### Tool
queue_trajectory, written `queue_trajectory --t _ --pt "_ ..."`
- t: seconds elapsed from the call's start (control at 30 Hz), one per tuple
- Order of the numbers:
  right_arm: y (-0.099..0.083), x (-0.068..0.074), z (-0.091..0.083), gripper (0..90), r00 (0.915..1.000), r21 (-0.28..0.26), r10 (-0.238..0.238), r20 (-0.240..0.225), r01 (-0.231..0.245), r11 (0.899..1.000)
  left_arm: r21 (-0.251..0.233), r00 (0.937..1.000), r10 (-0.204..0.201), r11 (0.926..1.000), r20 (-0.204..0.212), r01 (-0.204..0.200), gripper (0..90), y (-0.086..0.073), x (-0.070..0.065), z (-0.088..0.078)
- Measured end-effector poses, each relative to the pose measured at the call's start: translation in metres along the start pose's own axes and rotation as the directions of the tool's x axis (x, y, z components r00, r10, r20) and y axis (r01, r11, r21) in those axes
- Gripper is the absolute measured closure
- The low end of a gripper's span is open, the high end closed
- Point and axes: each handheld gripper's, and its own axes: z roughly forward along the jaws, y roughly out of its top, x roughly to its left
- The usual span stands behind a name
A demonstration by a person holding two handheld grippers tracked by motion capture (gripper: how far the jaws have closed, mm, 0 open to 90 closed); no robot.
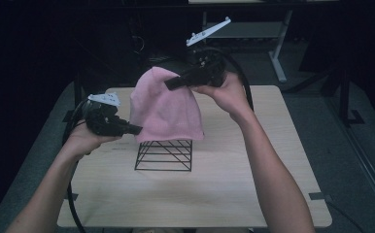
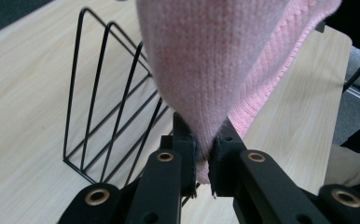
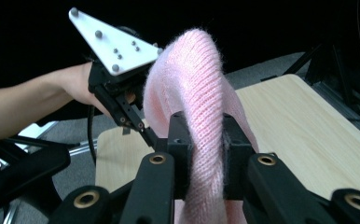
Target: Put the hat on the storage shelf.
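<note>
A pink knit hat point(image 1: 166, 111) hangs above a black wire rack point(image 1: 164, 155) on the wooden table point(image 1: 210, 194), its lower edge draped over the rack's top. My left gripper point(image 1: 138, 129) is shut on the hat's lower left edge; in the left gripper view the pads pinch a fold of the knit hat point(image 2: 215, 56) beside the rack point(image 2: 108, 107). My right gripper point(image 1: 168, 85) is higher, shut on the hat near its top. In the right gripper view its jaws clamp the ribbed band point(image 3: 192, 65), with the left gripper point(image 3: 136, 123) just behind.
The rack stands near the table's middle, with bare wood in front of it and to its right. Beyond the far edge are dark floor and a grey desk frame point(image 1: 278, 53). Black cables trail from both grippers.
</note>
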Motion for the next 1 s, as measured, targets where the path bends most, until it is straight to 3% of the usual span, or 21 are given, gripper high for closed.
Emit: queue_trajectory --t 0.4,0.53,0.67,1.0 --pt "-0.008 -0.01 0.004 77.6 0.9996 0.007 0.015 0.023 -0.015 1.0 -0.005 0.9997 -0.014 0.9999 -0.02 0.013 83.2 -0.002 0.004 0.007" --pt "-0.01 -0.014 0.0 77.6 0.9994 0.009 0.029 0.018 -0.03 1.0 0.006 0.9999 0.005 1.0 -0.015 -0.005 83.2 0.0 0.0 0.013" --pt "-0.011 -0.01 0.003 77.4 0.9999 0.003 0.013 0.007 -0.013 1.0 0.014 0.9995 0.016 0.9998 -0.027 -0.015 83.2 -0.004 -0.001 0.01" --pt "-0.016 0.002 0.022 77.1 0.9989 0.021 -0.02 -0.043 0.021 1.0 0.003 0.9994 -0.014 0.9999 -0.03 0.014 83.2 -0.028 0.004 0.002"
